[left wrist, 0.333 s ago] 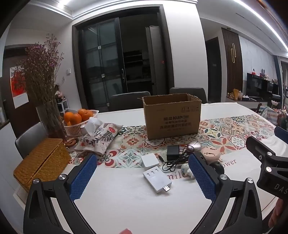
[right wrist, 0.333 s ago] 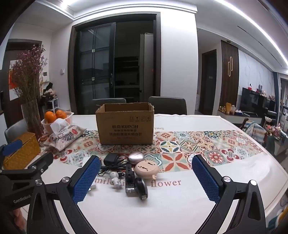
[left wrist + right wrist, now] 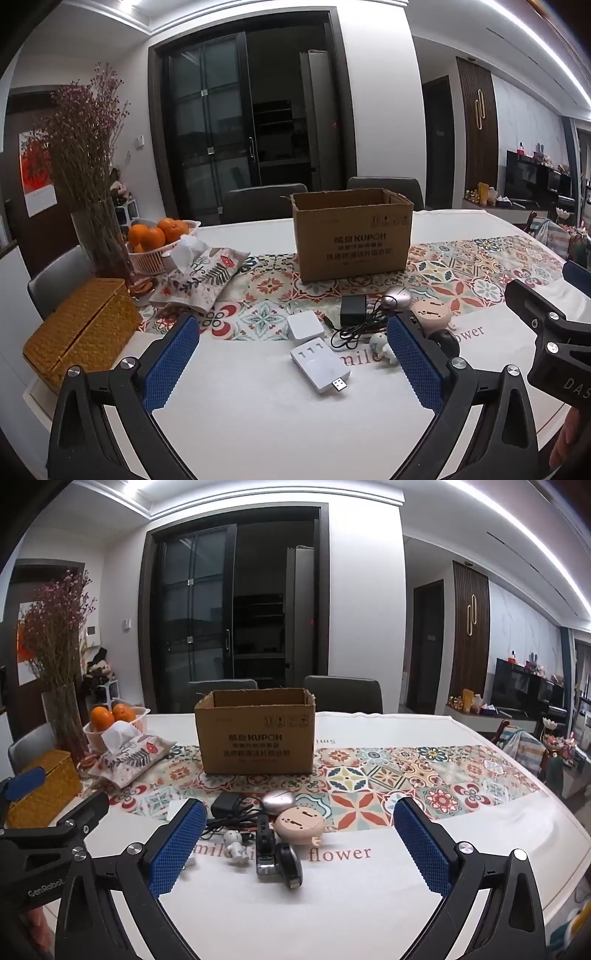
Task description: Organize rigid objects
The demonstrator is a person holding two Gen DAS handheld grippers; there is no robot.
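Both claws hang wide open and empty over the table [image 3: 258,424], the left gripper [image 3: 291,365] and right gripper [image 3: 299,849] side by side, nothing between the pads. The clutter sits just in front of the open cardboard box [image 3: 255,731]: a white USB hub [image 3: 319,367], a white cube charger [image 3: 306,326], a black adapter [image 3: 352,309] with its tangled cable, a silver mouse [image 3: 277,800], a pink round gadget [image 3: 300,824]. These look light, hard and a bit slick, I'd say, so pinch the hub across its long flat sides; the cable will likely drag along. The left view shows the hub and cube plainly; the right view hides most of them behind a finger, yet reveals a small white figurine [image 3: 233,843] and two black gadgets [image 3: 277,856].
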